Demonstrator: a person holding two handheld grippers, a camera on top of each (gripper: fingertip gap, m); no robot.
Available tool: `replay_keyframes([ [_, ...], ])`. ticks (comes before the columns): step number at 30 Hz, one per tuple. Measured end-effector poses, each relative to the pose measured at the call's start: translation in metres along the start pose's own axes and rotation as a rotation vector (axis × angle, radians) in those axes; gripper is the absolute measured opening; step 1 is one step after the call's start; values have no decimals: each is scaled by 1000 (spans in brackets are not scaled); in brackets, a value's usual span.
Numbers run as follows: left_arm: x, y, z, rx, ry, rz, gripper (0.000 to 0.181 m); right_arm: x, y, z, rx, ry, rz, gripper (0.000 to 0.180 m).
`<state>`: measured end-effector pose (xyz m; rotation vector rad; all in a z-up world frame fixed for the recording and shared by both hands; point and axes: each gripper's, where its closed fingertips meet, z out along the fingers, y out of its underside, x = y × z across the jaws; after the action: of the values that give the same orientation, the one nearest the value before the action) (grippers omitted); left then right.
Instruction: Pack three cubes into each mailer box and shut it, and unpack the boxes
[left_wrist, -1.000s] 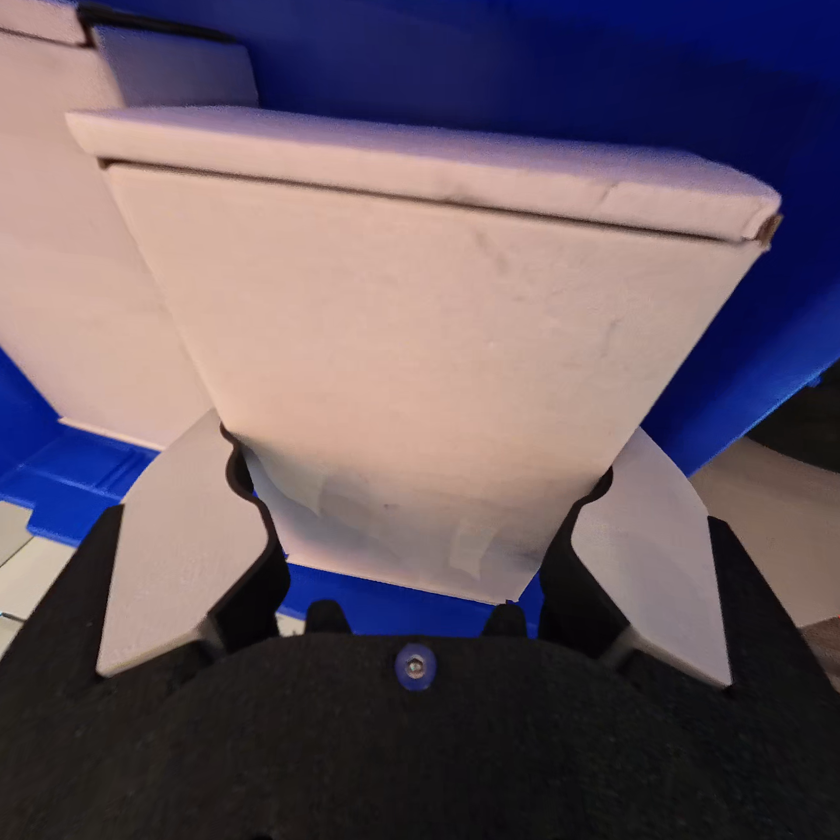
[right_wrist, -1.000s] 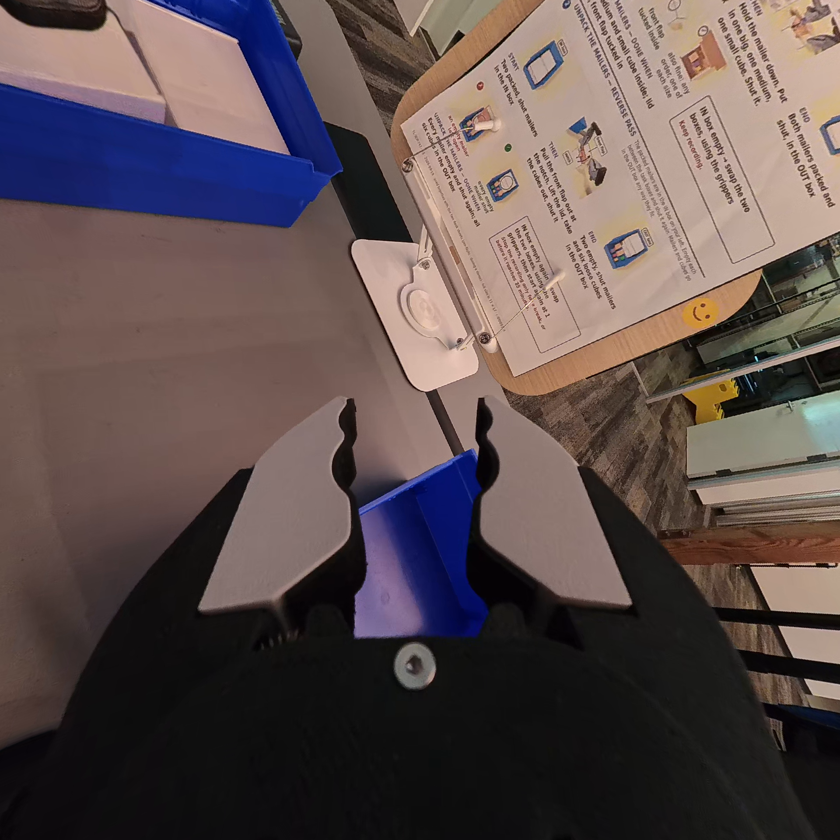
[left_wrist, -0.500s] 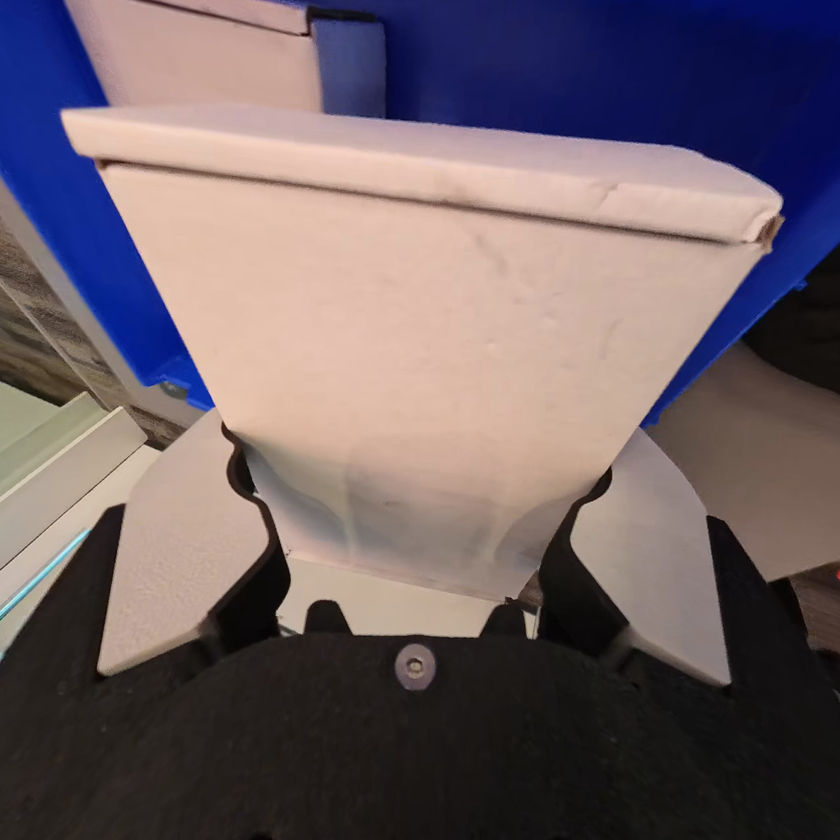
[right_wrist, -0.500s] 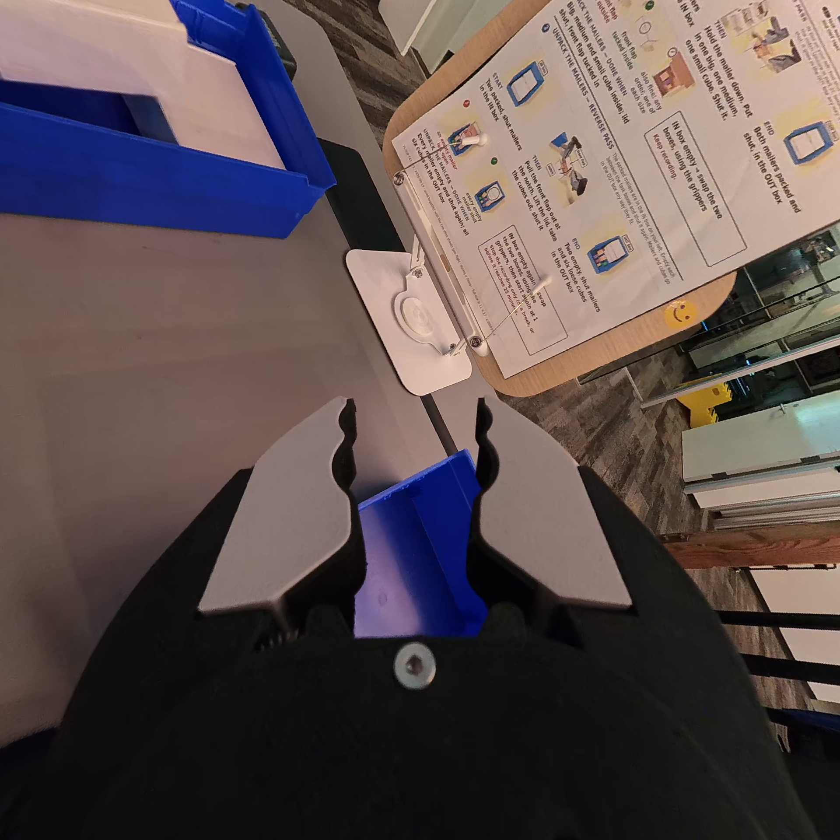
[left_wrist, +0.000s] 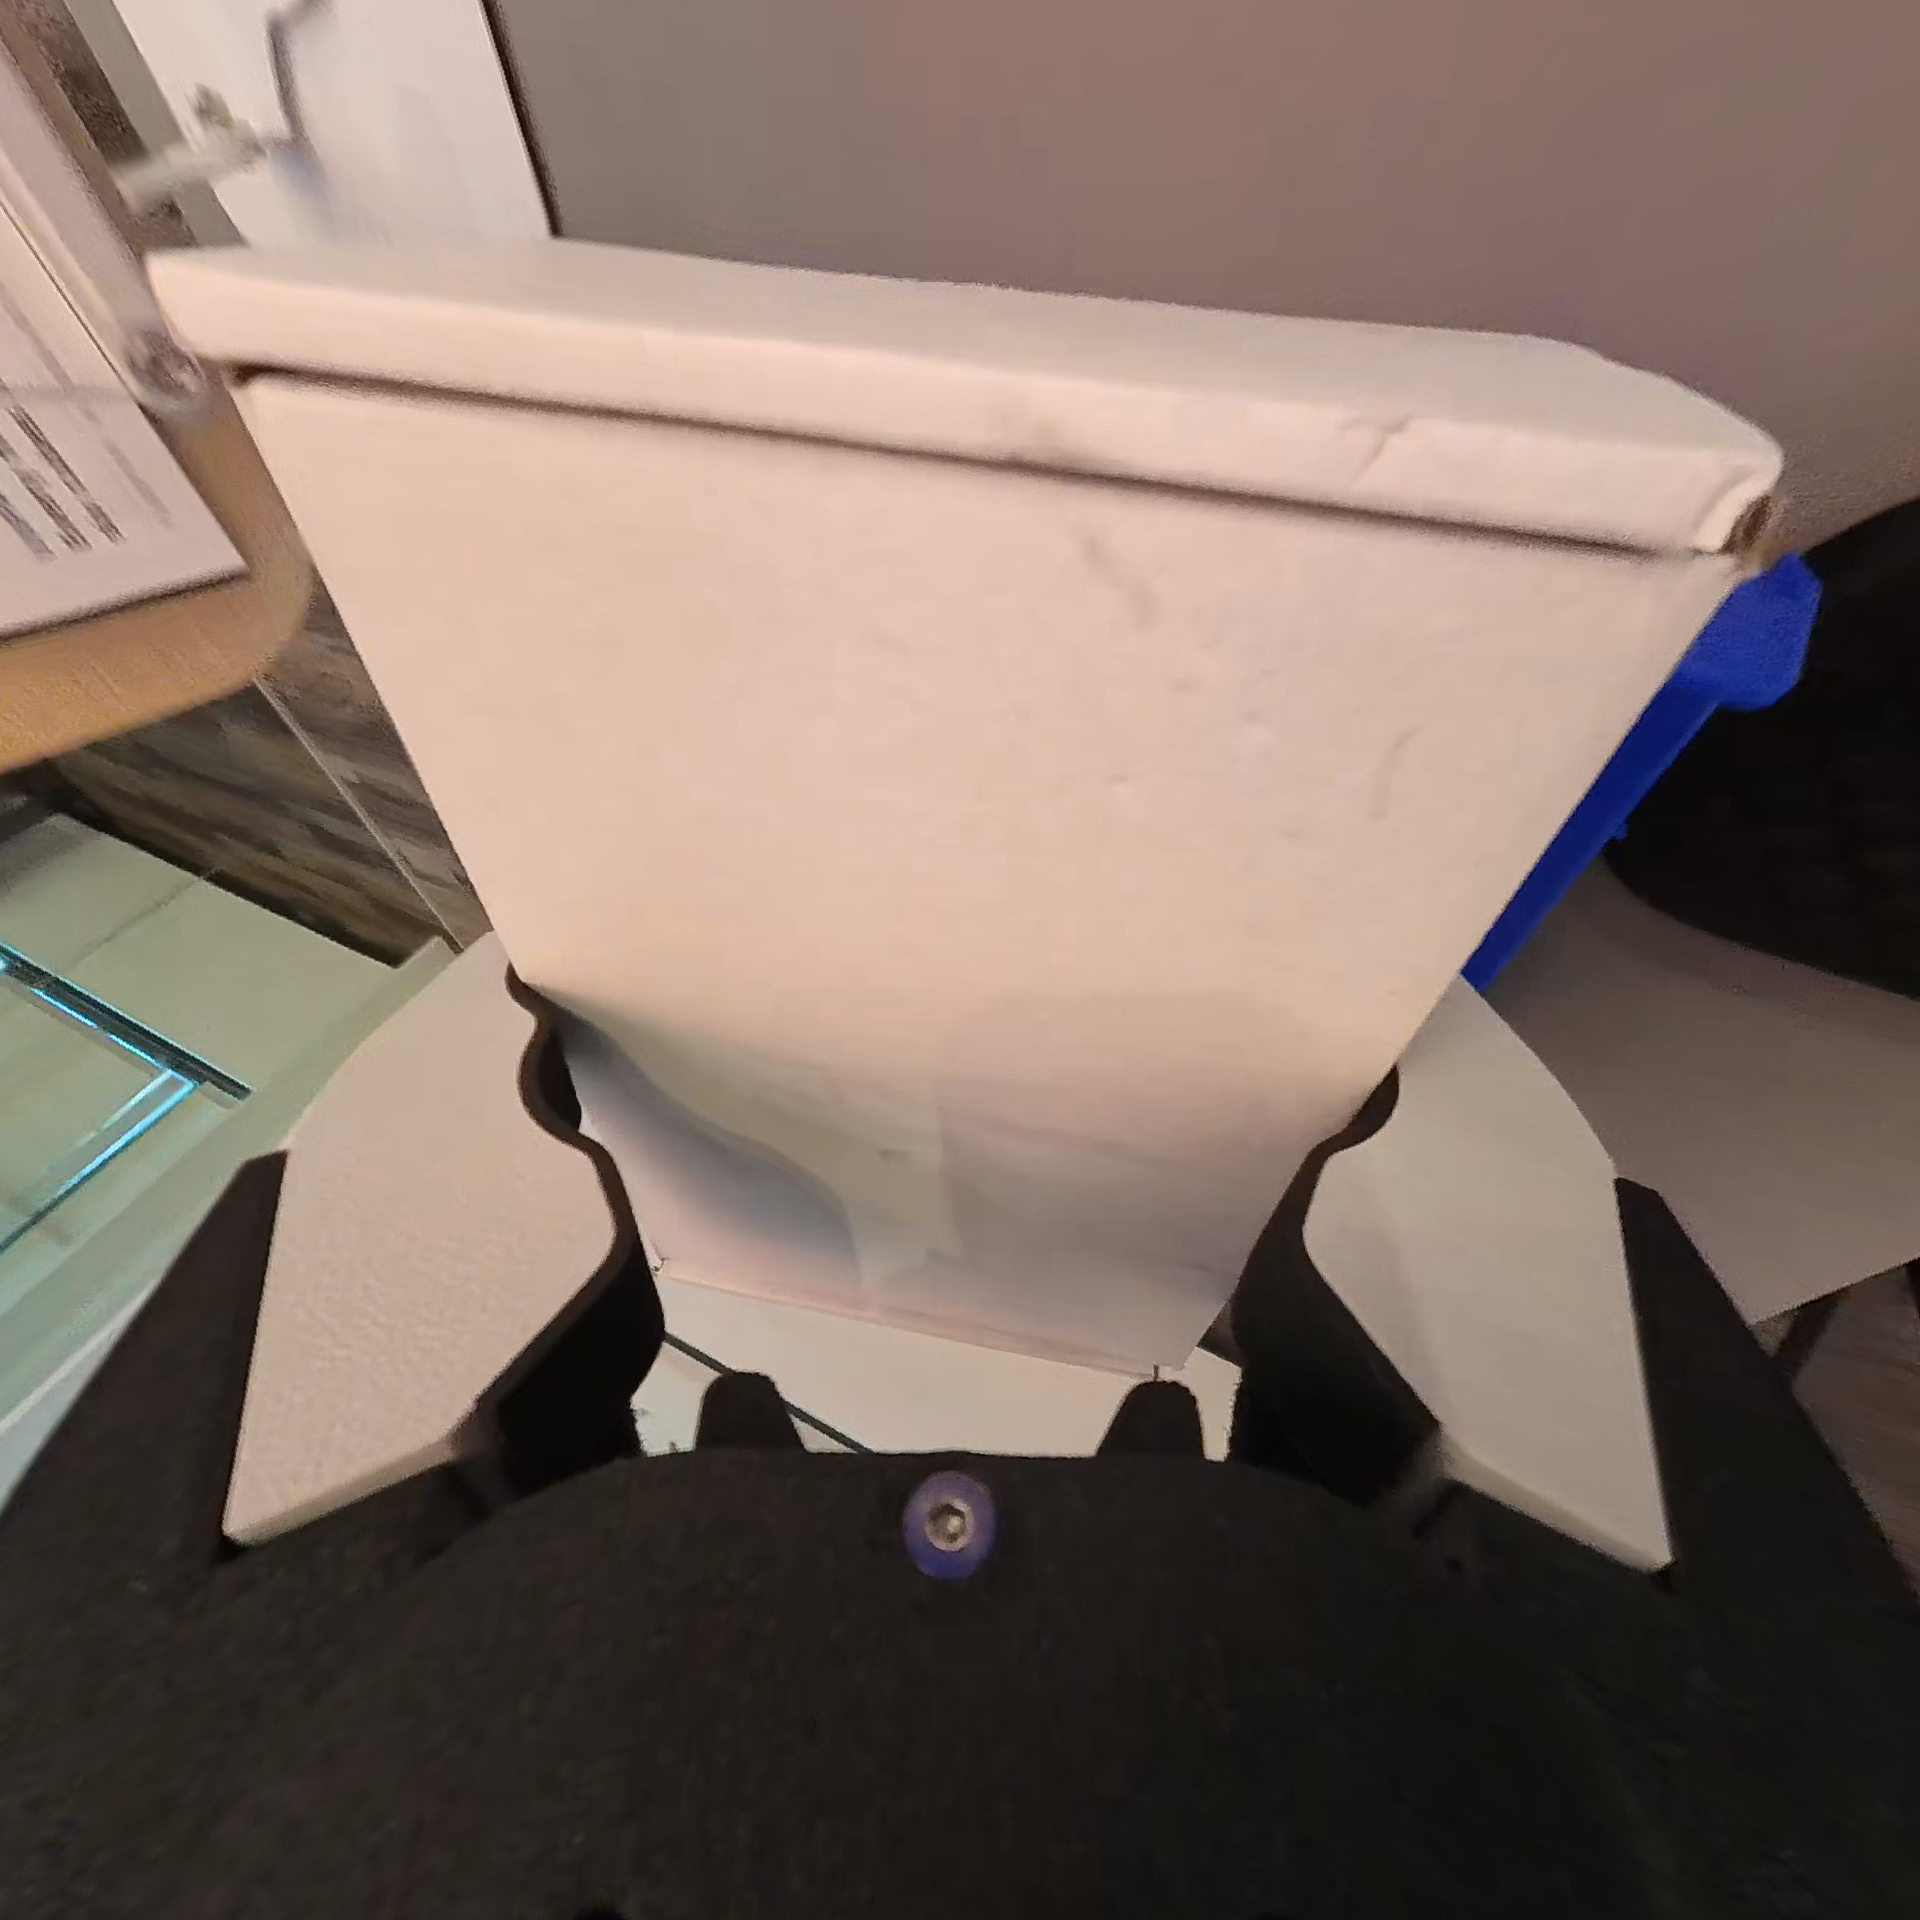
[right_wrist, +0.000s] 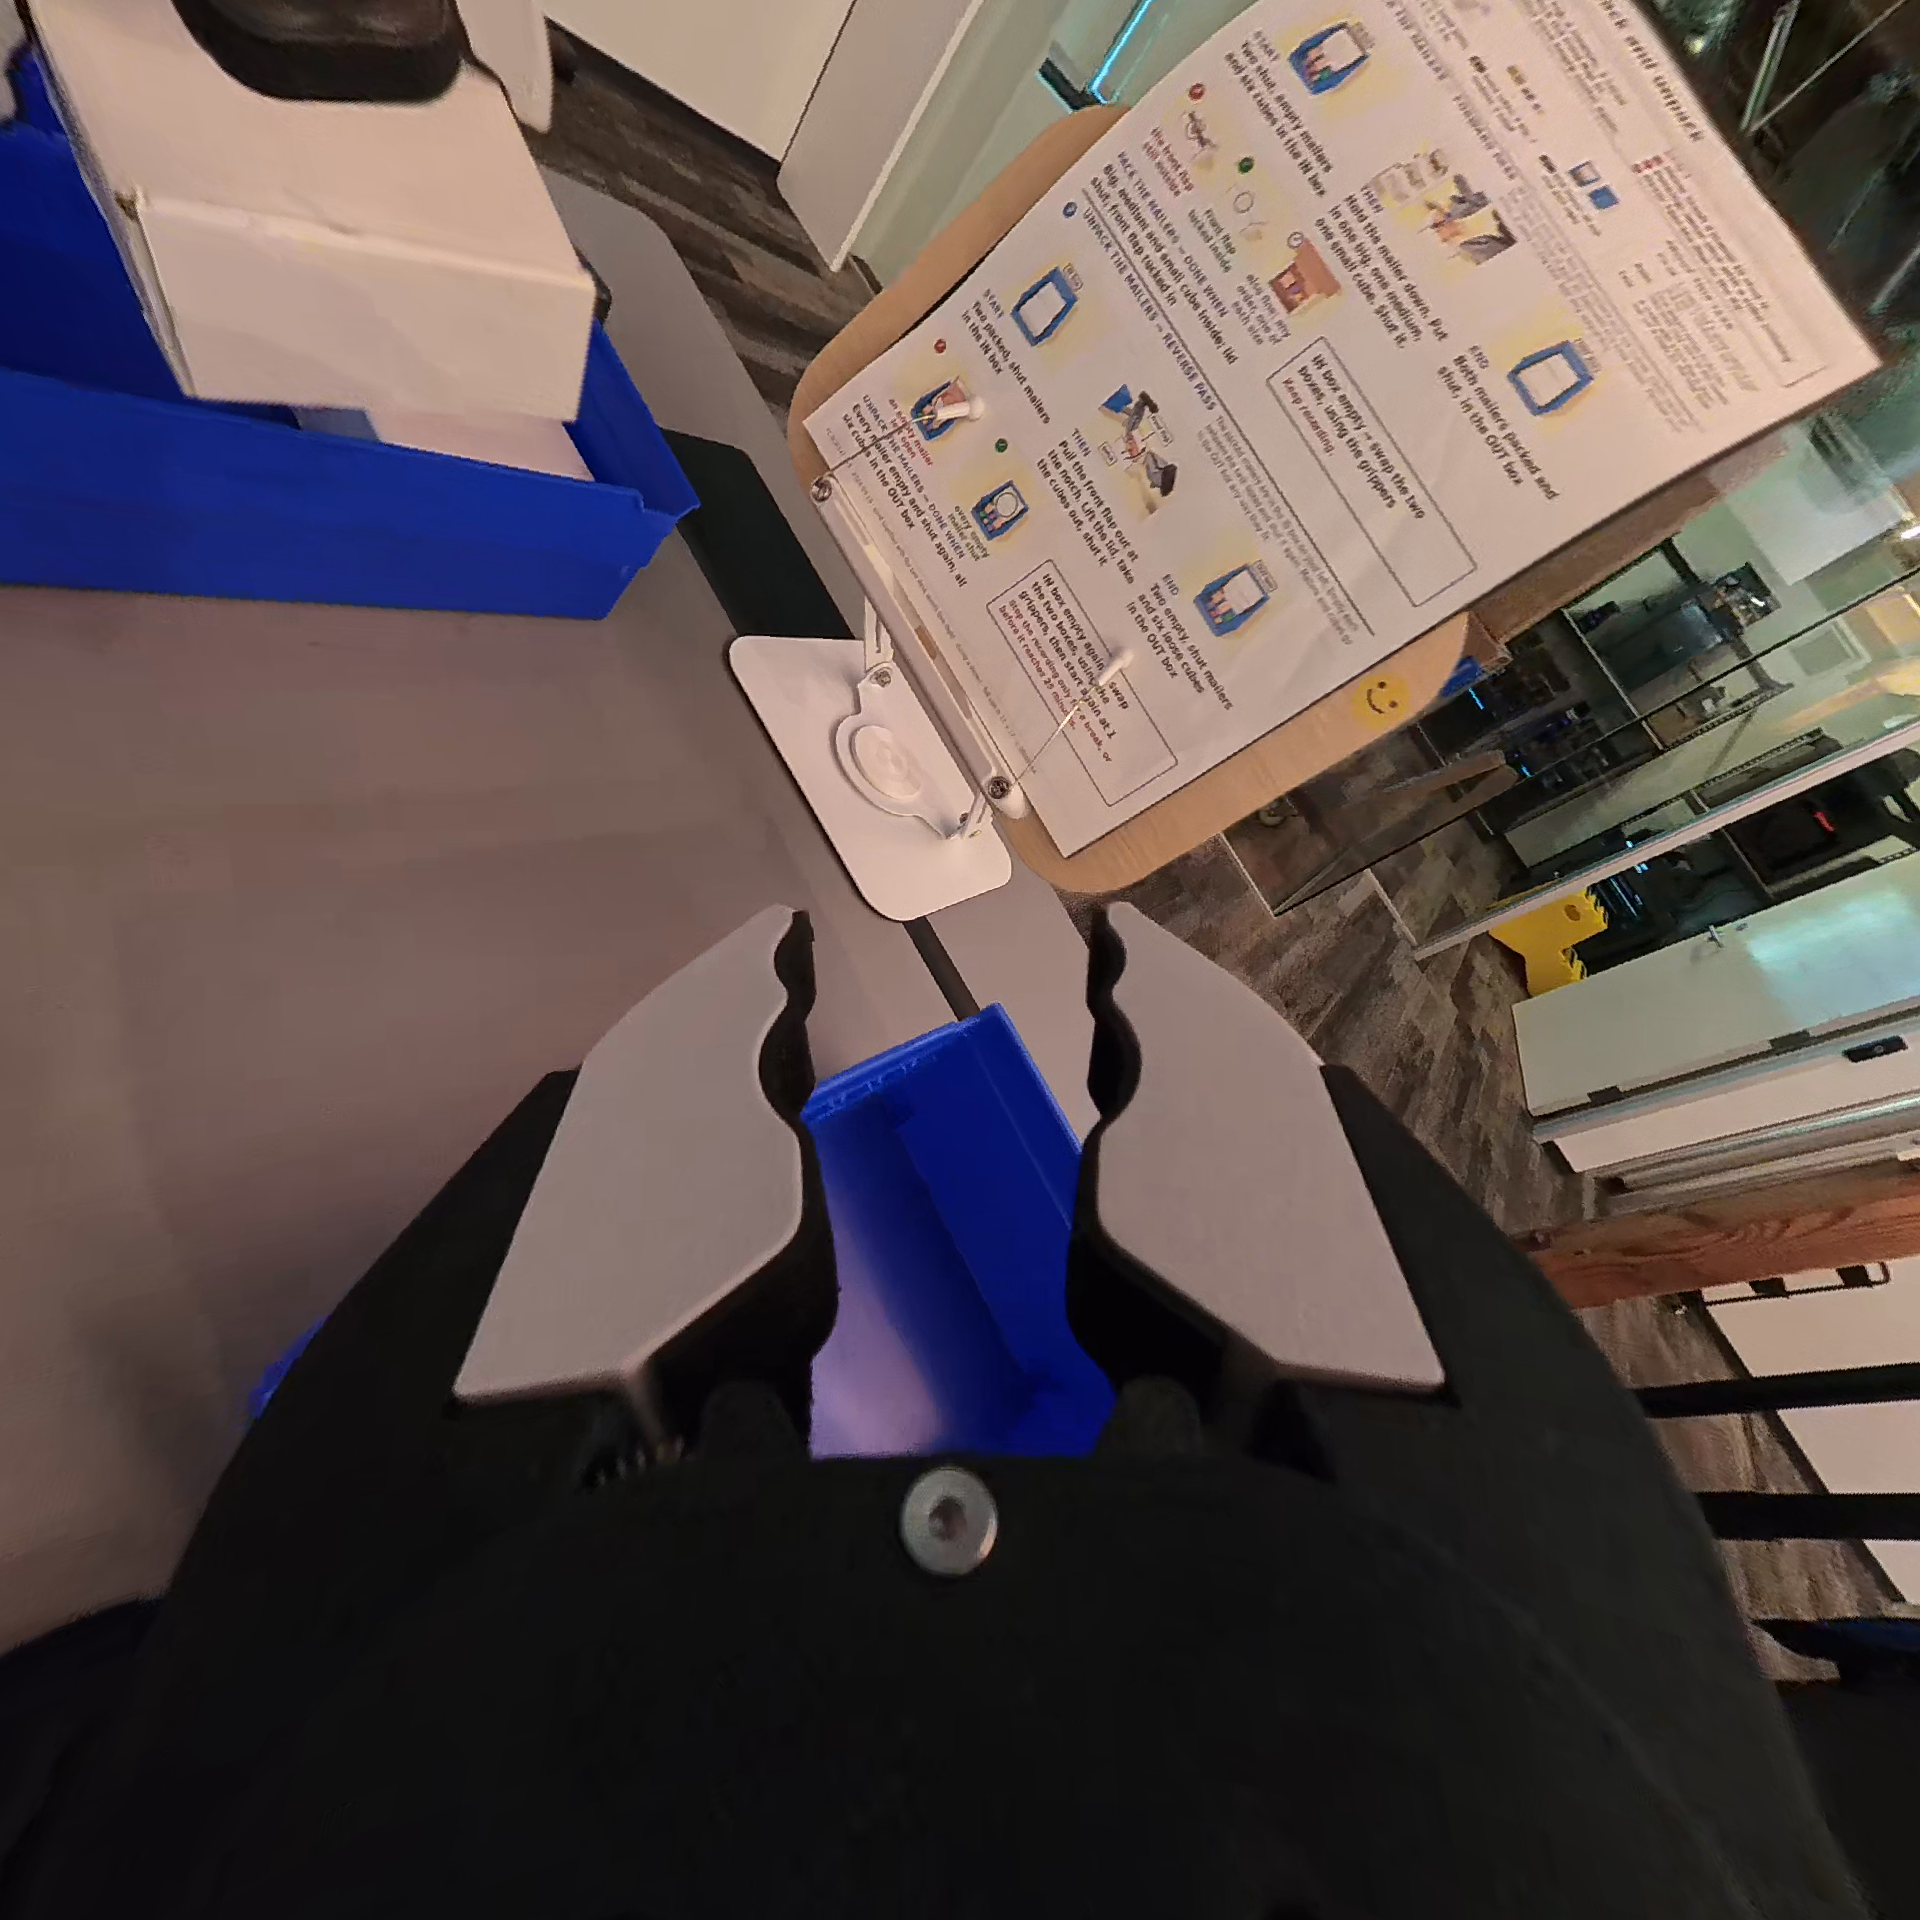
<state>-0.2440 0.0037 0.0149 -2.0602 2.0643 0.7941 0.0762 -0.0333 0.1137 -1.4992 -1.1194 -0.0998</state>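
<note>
My left gripper (left_wrist: 956, 1070) is shut on a closed white mailer box (left_wrist: 935, 675) and holds it in the air, its lid edge pointing away from me. In the right wrist view the same box (right_wrist: 343, 260) hangs over the far blue bin (right_wrist: 312, 520), with the left gripper (right_wrist: 312, 52) on top of it. A second white mailer (right_wrist: 457, 442) lies in that bin beneath it. My right gripper (right_wrist: 945, 935) is open and empty, above the corner of a near blue bin (right_wrist: 935, 1195). No cubes are in view.
A grey table (right_wrist: 364, 883) lies between the two bins. A printed instruction sheet on a wooden board (right_wrist: 1247, 468) stands on a white base (right_wrist: 873, 769) at the table's right edge. A blue bin corner (left_wrist: 1662, 779) shows behind the held box. One gripper's finger ends stand about 35 centimetres off the other's.
My left gripper has lifted the mailer box up out of the far blue bin and swung it towards the table. The right gripper has stayed open and nearly still.
</note>
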Motion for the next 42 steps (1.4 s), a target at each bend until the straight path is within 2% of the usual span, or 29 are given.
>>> replay_keyframes([
  [13,-6,-111,-26,110,-5,116,140,17,12,-38,49,40,50,52],
  [22,10,-171,-8,180,42,163,140,26,23,-52,69,59,90,51],
  [31,25,-208,36,198,128,167,140,27,30,-52,60,52,97,51],
  [42,38,-214,75,171,235,128,140,28,35,-50,55,38,103,51],
])
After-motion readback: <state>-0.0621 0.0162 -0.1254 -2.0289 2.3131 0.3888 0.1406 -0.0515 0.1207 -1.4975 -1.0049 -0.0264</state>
